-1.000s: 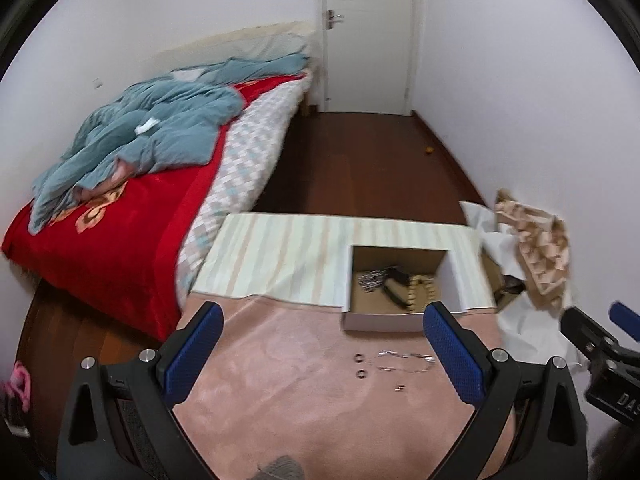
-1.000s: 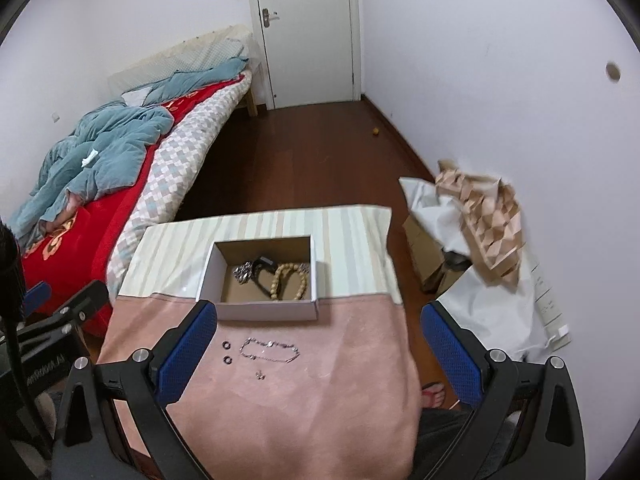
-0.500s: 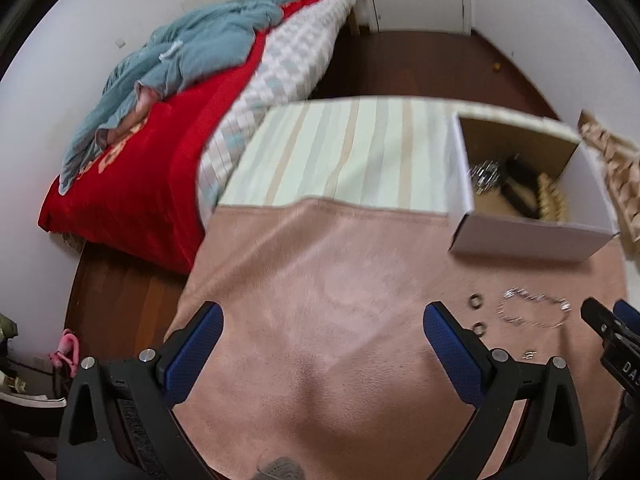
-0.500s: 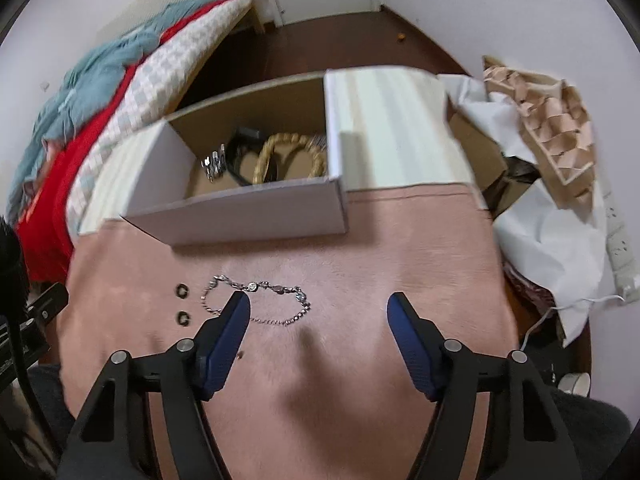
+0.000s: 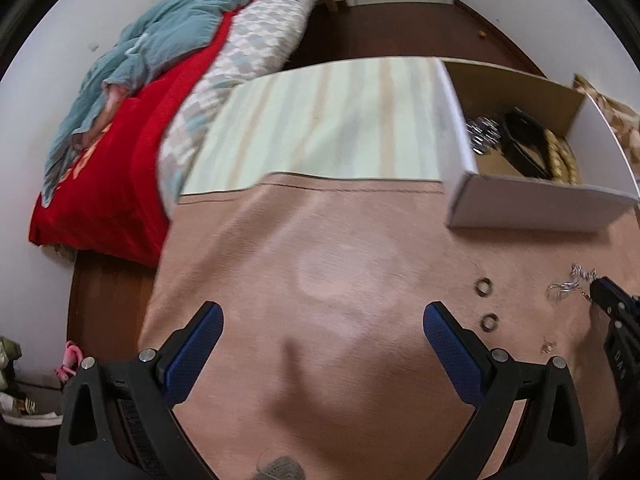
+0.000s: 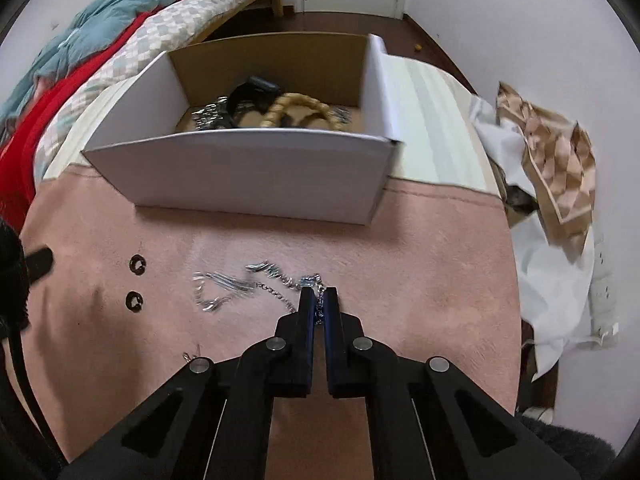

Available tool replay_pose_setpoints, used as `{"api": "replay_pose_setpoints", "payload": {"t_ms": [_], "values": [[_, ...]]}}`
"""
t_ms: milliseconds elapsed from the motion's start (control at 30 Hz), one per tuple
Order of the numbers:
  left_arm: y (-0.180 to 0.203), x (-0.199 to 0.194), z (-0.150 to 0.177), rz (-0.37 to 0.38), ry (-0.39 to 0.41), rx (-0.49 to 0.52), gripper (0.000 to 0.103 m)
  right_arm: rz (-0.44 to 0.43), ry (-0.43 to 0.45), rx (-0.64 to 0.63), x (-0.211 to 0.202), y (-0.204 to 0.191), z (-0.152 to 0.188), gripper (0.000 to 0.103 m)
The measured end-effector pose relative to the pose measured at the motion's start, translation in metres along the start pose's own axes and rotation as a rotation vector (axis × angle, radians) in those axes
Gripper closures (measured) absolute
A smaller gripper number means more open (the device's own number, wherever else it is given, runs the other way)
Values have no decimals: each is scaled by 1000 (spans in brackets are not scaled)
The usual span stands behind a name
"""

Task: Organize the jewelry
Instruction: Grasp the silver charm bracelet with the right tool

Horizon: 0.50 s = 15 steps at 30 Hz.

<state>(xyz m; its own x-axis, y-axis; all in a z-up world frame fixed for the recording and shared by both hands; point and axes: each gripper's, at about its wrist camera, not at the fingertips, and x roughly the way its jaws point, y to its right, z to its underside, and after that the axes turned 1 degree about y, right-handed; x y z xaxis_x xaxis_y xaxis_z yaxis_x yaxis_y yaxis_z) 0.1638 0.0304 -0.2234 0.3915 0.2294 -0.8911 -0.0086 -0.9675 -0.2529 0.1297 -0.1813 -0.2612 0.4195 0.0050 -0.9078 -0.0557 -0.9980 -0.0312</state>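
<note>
Right wrist view: right gripper (image 6: 319, 294) clamped on silver chain (image 6: 256, 282), which trails left of its tips across pink cloth (image 6: 420, 280). Left gripper (image 5: 322, 320) jaws apart, rings (image 5: 483, 287) just right.

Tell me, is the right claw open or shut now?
Shut: the right claw has its fingers pinched on the silver chain, which lies on the pink cloth.

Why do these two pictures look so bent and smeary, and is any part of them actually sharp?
Both views are fisheye, so straight edges bow and black corners ring the frame. Left wrist view: motion blur smears the striped cloth and box; the open left gripper stays crisp. Right wrist view: sharper, though the silver chain streaks where the right gripper pinches it. Light is soft, with faint shadows.
</note>
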Motion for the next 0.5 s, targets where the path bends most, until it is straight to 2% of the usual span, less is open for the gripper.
{"api": "replay_pose_setpoints", "payload": {"t_ms": [233, 500], "values": [[34, 3, 4, 103, -31, 57, 1, -14, -16, 173, -16, 62, 12, 99], [68, 10, 8, 184, -60, 112, 2, -17, -3, 222, -24, 79, 17, 99]]}}
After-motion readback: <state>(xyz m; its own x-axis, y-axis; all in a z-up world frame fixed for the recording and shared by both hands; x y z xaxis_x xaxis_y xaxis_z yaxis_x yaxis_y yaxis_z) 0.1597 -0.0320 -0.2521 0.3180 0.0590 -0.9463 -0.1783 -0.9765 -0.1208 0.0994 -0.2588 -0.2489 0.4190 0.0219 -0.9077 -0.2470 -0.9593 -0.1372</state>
